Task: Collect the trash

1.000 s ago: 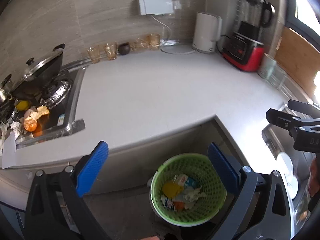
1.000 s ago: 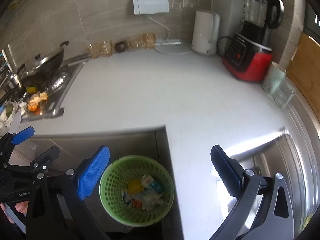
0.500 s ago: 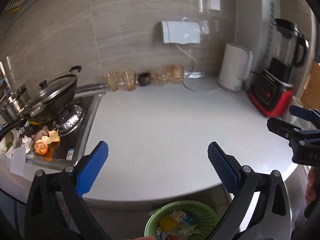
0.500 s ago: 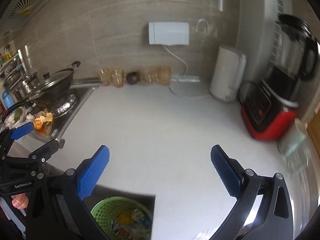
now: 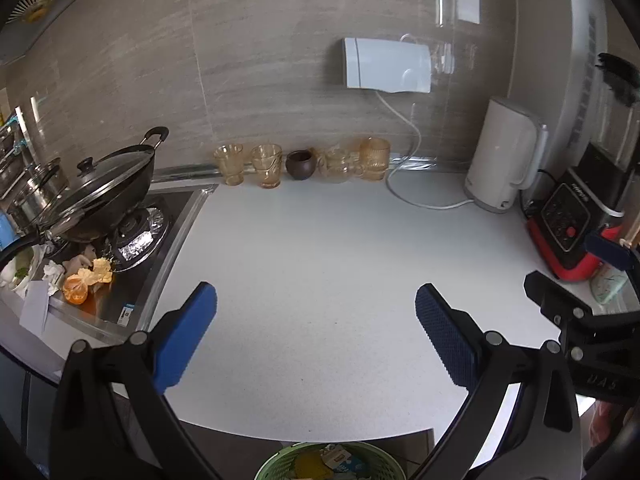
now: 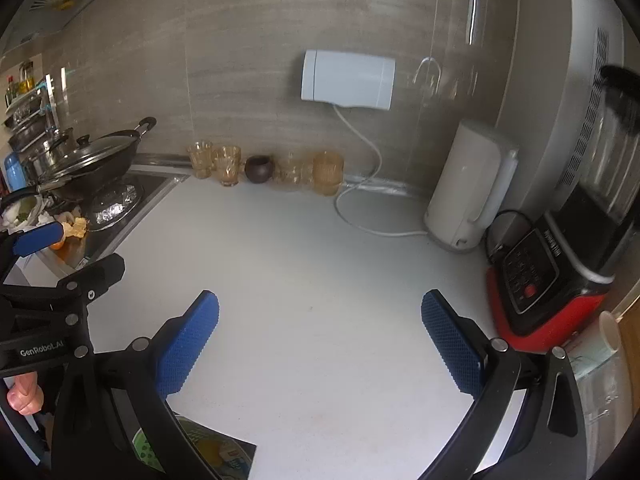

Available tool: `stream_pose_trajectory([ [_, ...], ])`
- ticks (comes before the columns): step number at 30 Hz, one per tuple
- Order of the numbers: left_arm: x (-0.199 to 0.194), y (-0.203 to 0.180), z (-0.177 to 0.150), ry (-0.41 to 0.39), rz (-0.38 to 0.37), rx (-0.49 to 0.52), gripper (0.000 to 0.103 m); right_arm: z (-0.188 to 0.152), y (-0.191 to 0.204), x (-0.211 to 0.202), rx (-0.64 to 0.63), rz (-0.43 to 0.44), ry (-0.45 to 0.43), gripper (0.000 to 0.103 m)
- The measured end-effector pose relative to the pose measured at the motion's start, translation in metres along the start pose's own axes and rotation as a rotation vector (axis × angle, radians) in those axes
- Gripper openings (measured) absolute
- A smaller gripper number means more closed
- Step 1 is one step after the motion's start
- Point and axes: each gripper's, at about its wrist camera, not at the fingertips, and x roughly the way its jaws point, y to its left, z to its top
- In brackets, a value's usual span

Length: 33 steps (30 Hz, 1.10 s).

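Observation:
My left gripper is open and empty above the white counter. My right gripper is open and empty too, beside it on the right. A green bin with wrappers and a yellow scrap inside stands on the floor below the counter edge; it also shows in the right wrist view. Trash lies on the stove's front left: orange peel, crumpled tissue and white paper. The peel shows in the right wrist view, partly behind the left gripper's finger.
A lidded wok sits on the gas stove at left. Amber glasses and a dark cup line the back wall. A white kettle and a red blender stand at right, with a cable on the counter.
Both grippers have risen and tilted up from the green bin toward the counter and wall. The bin has slid to the bottom edge of both views. Jaws stay open.

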Motion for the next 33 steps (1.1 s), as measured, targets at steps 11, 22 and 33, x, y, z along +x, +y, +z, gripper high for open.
stream_pose_trajectory([
  [11, 0.013, -0.007, 0.002, 0.02, 0.009, -0.023, 0.095, -0.004, -0.011, 0.01, 0.017, 0.032, 0.01, 0.101],
  [22, 0.017, -0.005, 0.001, 0.038, -0.007, -0.036, 0.095, -0.004, -0.007, 0.012, 0.018, 0.044, 0.018, 0.101],
  [33, 0.015, -0.004, 0.001, 0.04, -0.005, -0.038, 0.095, -0.004, -0.003, 0.011, 0.02, 0.048, 0.02, 0.101],
])
